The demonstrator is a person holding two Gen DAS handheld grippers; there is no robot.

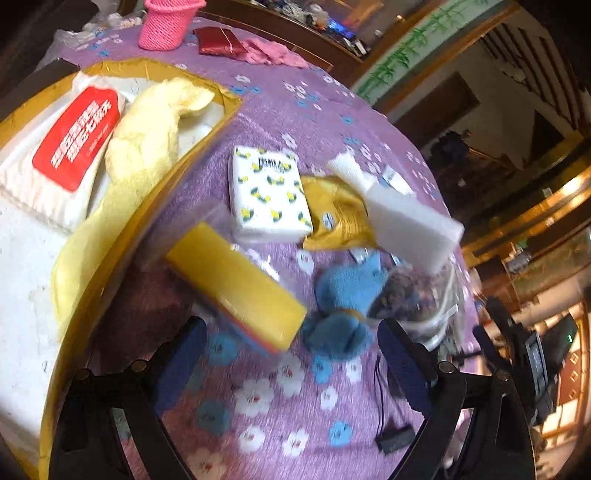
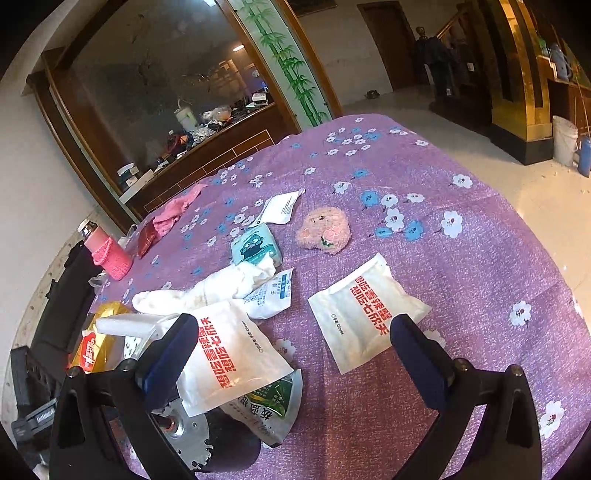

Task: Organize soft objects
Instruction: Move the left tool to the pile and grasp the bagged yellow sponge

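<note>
In the left wrist view my left gripper (image 1: 291,347) is open and empty above the purple floral cloth. Just ahead lie a yellow sponge in clear wrap (image 1: 236,284) and a blue plush toy (image 1: 343,306). Farther on are a white tissue pack with bee print (image 1: 267,192), a gold packet (image 1: 340,214) and a white foam block (image 1: 410,225). At left a gold-rimmed box (image 1: 110,240) holds a yellow towel (image 1: 147,144) and a white pouch with a red label (image 1: 70,147). My right gripper (image 2: 291,343) is open and empty over two white pouches (image 2: 365,314) (image 2: 229,354); a pink plush (image 2: 325,229) and a white cloth (image 2: 207,288) lie beyond.
A pink knit cup (image 1: 166,22), a red packet (image 1: 218,40) and a pink cloth (image 1: 273,51) sit at the far table edge. A teal tissue pack (image 2: 255,245), a green snack bag (image 2: 269,410) and a metal disc (image 2: 184,439) lie near my right gripper. The table edge drops to a tiled floor (image 2: 535,192).
</note>
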